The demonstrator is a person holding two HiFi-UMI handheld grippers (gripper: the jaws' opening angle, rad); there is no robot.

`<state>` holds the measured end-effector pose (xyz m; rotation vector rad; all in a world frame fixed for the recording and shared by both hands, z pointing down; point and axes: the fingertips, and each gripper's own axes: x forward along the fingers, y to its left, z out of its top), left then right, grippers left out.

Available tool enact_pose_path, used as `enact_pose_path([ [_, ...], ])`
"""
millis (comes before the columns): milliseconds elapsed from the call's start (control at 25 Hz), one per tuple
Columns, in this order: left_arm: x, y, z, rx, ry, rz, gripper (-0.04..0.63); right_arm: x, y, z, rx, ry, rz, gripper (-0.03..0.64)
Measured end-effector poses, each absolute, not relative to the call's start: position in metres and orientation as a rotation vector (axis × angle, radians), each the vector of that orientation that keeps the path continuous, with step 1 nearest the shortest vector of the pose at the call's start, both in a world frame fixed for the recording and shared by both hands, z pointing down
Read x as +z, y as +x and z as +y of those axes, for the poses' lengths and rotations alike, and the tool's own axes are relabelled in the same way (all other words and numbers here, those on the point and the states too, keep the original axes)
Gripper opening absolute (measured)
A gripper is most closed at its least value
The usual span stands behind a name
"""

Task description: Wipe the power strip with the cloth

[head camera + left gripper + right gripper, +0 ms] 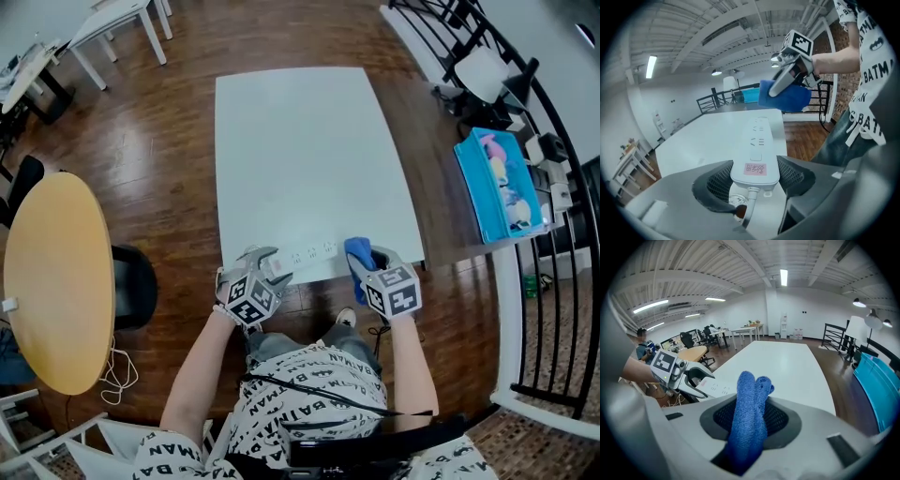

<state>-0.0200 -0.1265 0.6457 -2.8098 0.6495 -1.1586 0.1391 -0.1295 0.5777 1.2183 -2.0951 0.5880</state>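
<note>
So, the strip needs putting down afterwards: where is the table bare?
The white rectangular table is bare from its far edge to the white power strip. Crowded at the near edge: left gripper on that strip, right gripper holding the blue cloth.

Left gripper [268,267] jaws clamped on power strip [314,253], right gripper [364,261] jaws pinching cloth [356,250], both angled downward

The cloth [749,413] is blue, the power strip [757,140] white with a pink label [756,169], the table [703,136] white
</note>
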Motion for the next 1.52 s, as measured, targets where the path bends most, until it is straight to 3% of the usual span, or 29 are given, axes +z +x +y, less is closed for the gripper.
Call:
enact_pose_path([
  [440,0.571,-0.019,-0.125,-1.132,-2.659,0.776,0.287,0.505,-0.010,-0.107,0.339,0.747,-2.392,0.136],
  [680,0.555,-0.006,-0.116,-1.110,-2.582,0.762,0.288,0.503,-0.042,-0.089,0.256,0.608,-2.376,0.135],
  [1040,0.538,-0.013,-0.102,-1.011,-2.584,0.806,0.287,0.499,-0.013,-0.096,0.235,0.684,-2.361,0.138],
  [1520,0.515,-0.025,-0.089,-0.872,-2.628,0.815,0.287,0.493,0.094,-0.138,0.275,1.015,-2.238,0.138],
])
